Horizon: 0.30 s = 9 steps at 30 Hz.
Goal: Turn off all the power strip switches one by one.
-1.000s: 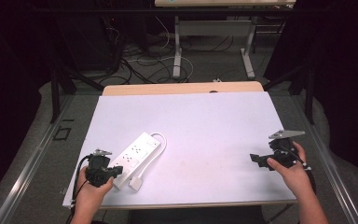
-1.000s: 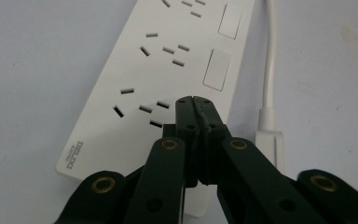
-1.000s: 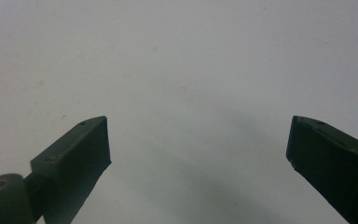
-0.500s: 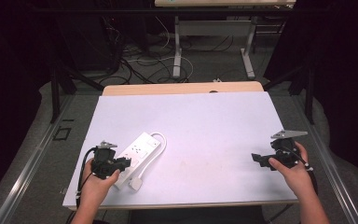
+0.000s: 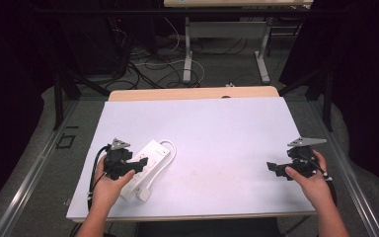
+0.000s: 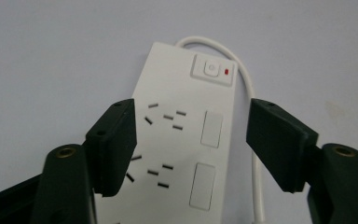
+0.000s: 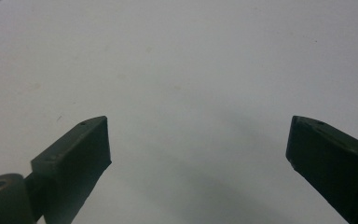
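A white power strip (image 5: 148, 159) lies slanted on the left part of the white table top (image 5: 217, 133), its cord (image 5: 170, 146) looping at the far end and its plug (image 5: 144, 194) near the front edge. My left gripper (image 5: 139, 163) hovers over the strip's near half. In the left gripper view the open left gripper (image 6: 191, 109) straddles the strip (image 6: 186, 140), whose switch (image 6: 211, 70) with a red mark lies ahead; I cannot tell whether the jaws touch it. My right gripper (image 5: 275, 168) is held open at the right edge, and in its own view the right gripper (image 7: 196, 123) has bare table between its jaws.
A wooden table edge (image 5: 192, 93) borders the white top at the back. Beyond it, cables (image 5: 148, 64) lie on the floor around the legs of another desk (image 5: 187, 49). A metal rail (image 5: 34, 173) runs along the left side.
My left gripper has moved right and forward from the table's left edge to over the power strip. The right gripper has stayed in place.
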Motion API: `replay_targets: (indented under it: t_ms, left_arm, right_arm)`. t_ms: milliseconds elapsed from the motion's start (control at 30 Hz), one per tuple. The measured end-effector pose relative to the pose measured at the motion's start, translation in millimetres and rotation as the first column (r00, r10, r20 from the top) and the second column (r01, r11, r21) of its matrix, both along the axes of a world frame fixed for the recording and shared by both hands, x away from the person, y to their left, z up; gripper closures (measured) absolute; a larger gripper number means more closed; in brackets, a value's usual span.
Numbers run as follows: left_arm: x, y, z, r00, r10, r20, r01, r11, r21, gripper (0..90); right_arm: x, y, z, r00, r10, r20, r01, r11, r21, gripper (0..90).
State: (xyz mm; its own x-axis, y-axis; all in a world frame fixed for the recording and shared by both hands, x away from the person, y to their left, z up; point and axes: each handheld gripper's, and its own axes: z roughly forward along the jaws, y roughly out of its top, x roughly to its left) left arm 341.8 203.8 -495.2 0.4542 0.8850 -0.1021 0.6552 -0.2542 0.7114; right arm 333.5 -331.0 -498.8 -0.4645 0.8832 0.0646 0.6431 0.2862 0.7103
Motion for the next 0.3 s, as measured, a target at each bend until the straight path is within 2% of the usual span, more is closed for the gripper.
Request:
replay_targets:
  t_ms: [67, 200, 233, 300]
  left_arm:
    - [3.7, -2.5, -0.5, 0.9998, 0.007, 0.02, -0.007, 0.9998, -0.021, 27.2]
    - [10.5, -3.0, -0.2, 0.9986, -0.018, 0.05, 0.018, 0.9998, 0.0, 21.0]
    - [12.1, -3.1, -1.1, 0.9979, -0.027, 0.059, 0.028, 0.9995, -0.015, 20.4]
    - [14.3, -3.2, -2.3, 0.9977, -0.042, 0.053, 0.044, 0.9983, -0.038, 20.5]
  right_arm:
    - [0.2, -0.8, -0.4, 1.0, 0.001, 0.003, -0.001, 1.0, -0.006, 5.8]
    - [0.7, -1.2, -1.9, 1.0, 0.0, 0.001, 0.0, 1.0, -0.005, 5.8]
    - [0.8, -1.3, -2.0, 1.0, 0.0, 0.001, 0.0, 1.0, -0.006, 5.8]
    - [0.9, -1.5, -2.0, 1.0, -0.003, 0.002, 0.003, 1.0, -0.004, 5.8]
